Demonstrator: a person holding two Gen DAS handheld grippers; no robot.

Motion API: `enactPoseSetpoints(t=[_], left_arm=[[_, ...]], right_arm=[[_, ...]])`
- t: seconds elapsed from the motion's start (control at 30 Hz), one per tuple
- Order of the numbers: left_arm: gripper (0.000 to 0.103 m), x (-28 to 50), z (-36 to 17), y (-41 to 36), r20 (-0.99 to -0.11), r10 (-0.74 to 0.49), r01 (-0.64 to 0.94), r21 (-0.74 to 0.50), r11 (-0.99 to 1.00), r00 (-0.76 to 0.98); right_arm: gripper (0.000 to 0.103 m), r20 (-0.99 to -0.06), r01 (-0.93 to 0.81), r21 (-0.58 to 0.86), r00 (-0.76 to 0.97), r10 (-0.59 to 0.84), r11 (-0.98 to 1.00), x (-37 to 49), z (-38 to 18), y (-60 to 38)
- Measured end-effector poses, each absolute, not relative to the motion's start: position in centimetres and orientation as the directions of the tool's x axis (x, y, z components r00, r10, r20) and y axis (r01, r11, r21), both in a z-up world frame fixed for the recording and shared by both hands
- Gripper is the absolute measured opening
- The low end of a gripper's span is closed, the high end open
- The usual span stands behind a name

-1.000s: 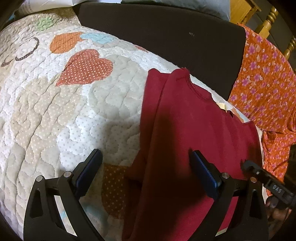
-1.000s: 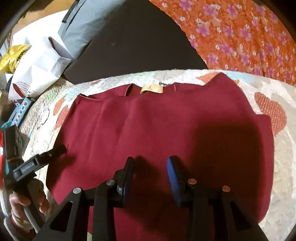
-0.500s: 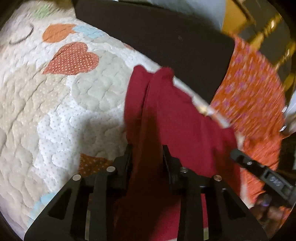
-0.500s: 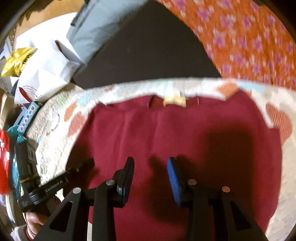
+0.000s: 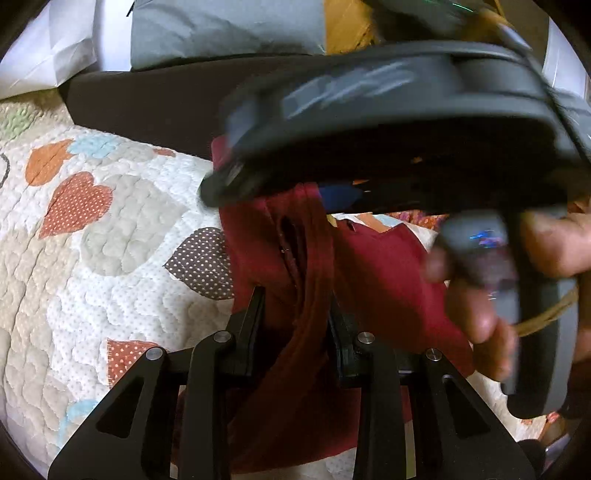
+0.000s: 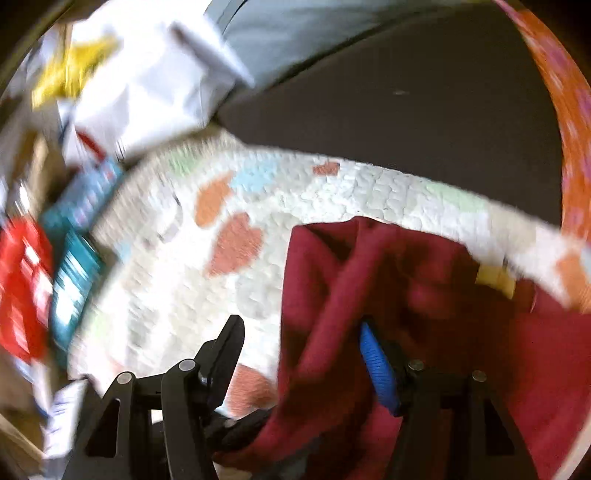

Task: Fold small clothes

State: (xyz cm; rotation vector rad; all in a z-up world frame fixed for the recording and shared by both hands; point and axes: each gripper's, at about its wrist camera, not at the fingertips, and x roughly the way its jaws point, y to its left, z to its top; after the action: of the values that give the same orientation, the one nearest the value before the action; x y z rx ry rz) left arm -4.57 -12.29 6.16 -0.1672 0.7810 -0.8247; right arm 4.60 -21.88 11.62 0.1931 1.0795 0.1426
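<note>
A dark red garment [image 5: 380, 273] lies on a heart-patterned quilt [image 5: 110, 258]. My left gripper [image 5: 295, 295] is shut on a bunched fold of its left edge, lifted off the quilt. The right gripper's body [image 5: 406, 122] and the person's hand [image 5: 480, 295] cross close above, blurred. In the right wrist view my right gripper [image 6: 301, 354] has its jaws opening. A raised fold of the garment [image 6: 332, 295] hangs between them. It lies against the blue pad [image 6: 376, 365], and the left finger [image 6: 225, 347] stands free of it. A yellow neck label [image 6: 495, 277] shows.
A dark cushion [image 6: 406, 110] borders the quilt [image 6: 258, 192] at the back, with a grey pillow [image 5: 221, 33] behind it. Orange floral fabric [image 6: 576, 129] lies at the right. A white paper bag [image 6: 147, 85] and red and teal packets [image 6: 74, 277] crowd the left edge.
The left gripper shut on the garment's left edge and lifted it over to the right. The right gripper swung left across the left one, and its jaws widened.
</note>
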Motion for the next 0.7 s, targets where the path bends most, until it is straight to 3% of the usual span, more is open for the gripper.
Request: enactPoseSetpoints(t=[0.07, 0.2, 0.27, 0.4, 0.7], left_arm=[[0.028, -4.7, 6.2, -12.4, -0.559, -0.716, 0.603, -0.419, 0.679, 0.418], [0.029, -4.2, 6.9, -11.8, -0.541, -0.760, 0.605, -0.484, 0.632, 0.360], [0.033, -4.2, 7.9, -11.1, -0.494, -0.804, 0.622, -0.526, 0.580, 0.331], [0.063, -5.8, 9.8, -11.0, -0.410, -0.853, 0.690, -0.516, 0.508, 0.322], [0.064, -9.4, 11.6, -15.0, -0.384, -0.897, 0.803, -0.450, 0.390, 0.220]], right_arm=[[0.060, -0.894, -0.043, 0.151, 0.420, 0.155, 0.988, 5.4, 10.6, -20.7], [0.024, -0.876, -0.063, 0.065, 0.475, 0.087, 0.996, 4.0, 10.4, -21.2], [0.018, -0.855, -0.038, 0.084, 0.511, 0.092, 0.996, 2.6, 11.1, -23.0], [0.015, -0.815, 0.006, 0.123, 0.571, 0.098, 0.992, 0.1, 13.4, -26.9], [0.014, -0.770, 0.101, 0.132, 0.637, 0.038, 0.986, -5.5, 16.8, -34.0]])
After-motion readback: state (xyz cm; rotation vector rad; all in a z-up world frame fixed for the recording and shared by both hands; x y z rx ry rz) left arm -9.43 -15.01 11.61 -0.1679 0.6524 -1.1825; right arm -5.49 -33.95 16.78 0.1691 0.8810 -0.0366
